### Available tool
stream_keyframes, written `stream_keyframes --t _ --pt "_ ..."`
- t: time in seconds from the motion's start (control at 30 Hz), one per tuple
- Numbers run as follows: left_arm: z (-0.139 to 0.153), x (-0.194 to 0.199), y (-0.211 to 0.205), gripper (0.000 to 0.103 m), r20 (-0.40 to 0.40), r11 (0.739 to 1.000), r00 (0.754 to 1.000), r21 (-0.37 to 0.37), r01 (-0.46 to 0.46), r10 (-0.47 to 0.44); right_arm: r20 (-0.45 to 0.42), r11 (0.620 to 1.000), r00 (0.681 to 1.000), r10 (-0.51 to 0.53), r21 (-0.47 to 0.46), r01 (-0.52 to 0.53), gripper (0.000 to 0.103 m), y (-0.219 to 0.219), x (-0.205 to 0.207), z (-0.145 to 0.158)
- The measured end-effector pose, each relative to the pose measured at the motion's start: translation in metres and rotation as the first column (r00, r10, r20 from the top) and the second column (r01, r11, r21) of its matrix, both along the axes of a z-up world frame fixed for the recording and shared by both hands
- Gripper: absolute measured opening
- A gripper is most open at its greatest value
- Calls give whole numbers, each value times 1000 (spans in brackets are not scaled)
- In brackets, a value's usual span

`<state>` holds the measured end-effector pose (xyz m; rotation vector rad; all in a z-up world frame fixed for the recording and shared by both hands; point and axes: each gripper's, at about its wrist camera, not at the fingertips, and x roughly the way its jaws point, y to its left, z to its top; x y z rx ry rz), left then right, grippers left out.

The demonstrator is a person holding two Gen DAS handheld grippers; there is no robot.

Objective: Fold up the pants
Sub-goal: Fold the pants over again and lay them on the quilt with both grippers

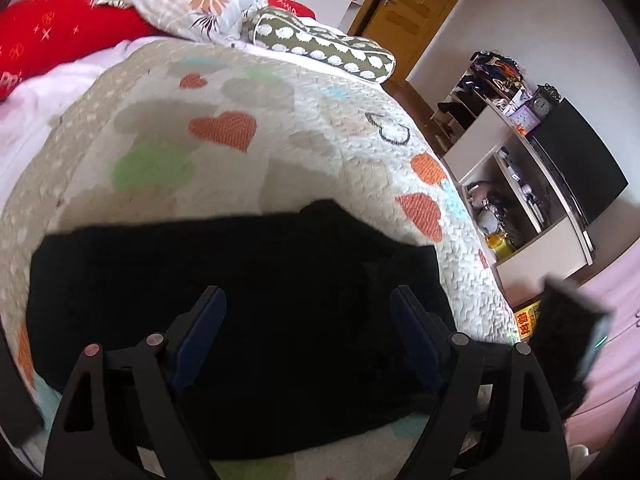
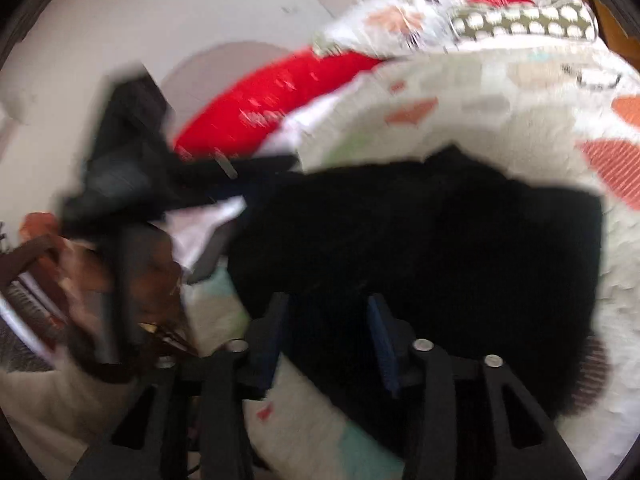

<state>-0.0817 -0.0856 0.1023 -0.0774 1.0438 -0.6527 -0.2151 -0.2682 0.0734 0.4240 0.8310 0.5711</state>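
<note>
I see the black pants (image 1: 224,320) folded into a compact block on the near part of the heart quilt (image 1: 248,92). My left gripper (image 1: 308,304) is spread wide, released; my right gripper (image 2: 330,308) is parted, gripping nothing, above them.

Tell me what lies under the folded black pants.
The black pants lie on a white quilted bedspread with coloured hearts. The patch directly beneath them is covered, so anything there stays unseen.

Ahead of the tool a heart-patterned quilt (image 1: 280,128) spreads; beyond it lie a red pillow (image 1: 60,36), a floral pillow (image 1: 192,0) and a spotted bolster (image 1: 320,46); shelves (image 1: 520,200) stand right.
</note>
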Motion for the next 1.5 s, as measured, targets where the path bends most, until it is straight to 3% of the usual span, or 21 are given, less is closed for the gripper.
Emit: stream_keyframes --t 0.07,0.13,0.23,0.33,0.47,0.53,0.6,0.8,0.9,1.0,1.17,1.3,1.4,1.5 --pt "-10 -9 -7 84 -19 1000 1000 -9 15 -15 56 997 996 -68 -44 71 60 -23 -9 18" --pt "-22 -16 -21 84 -33 999 999 -5 38 -38 102 977 983 -151 -136 164 59 -43 -13 27" --pt "-34 -22 -39 84 -59 998 997 23 50 -48 62 962 977 -203 -176 211 52 -59 -4 14" --pt "-50 -31 -58 84 -31 992 999 124 38 -34 55 943 975 -215 -249 222 42 -55 14 0" --pt "-55 -38 -58 78 8 988 1000 154 18 -20 -6 912 976 -219 -356 202 34 -50 39 -39" --pt "-53 -40 -57 62 16 986 1000 167 19 -22 4 910 976 -218 -361 205 35 -47 37 -40" --pt "-49 -41 -51 54 0 989 1000 148 27 -27 11 913 979 -205 -357 195 39 -45 30 -30" --pt "-49 -44 -48 54 9 990 1000 142 4 -5 41 920 983 -176 -349 179 39 -37 3 -9" --pt "-49 -45 -46 54 12 991 1000 133 -5 3 18 925 988 -155 -349 151 39 -29 -9 -15" --pt "-49 -44 -46 54 9 992 1000 129 -5 4 -17 903 990 -142 -413 123 40 -18 -18 -33" --pt "-45 -48 -41 54 26 990 1000 138 -15 11 -20 916 991 -135 -383 117 40 -22 -29 -21" --pt "-39 -48 -37 54 46 989 999 144 -34 28 11 914 990 -139 -384 133 49 -28 -39 -13" --pt "-34 -49 -34 54 57 989 998 143 -44 36 -52 915 989 -135 -390 105 49 -29 -41 -31" --pt "-29 -52 -34 54 78 987 996 153 -48 37 -47 922 990 -131 -374 104 49 -31 -45 -23"
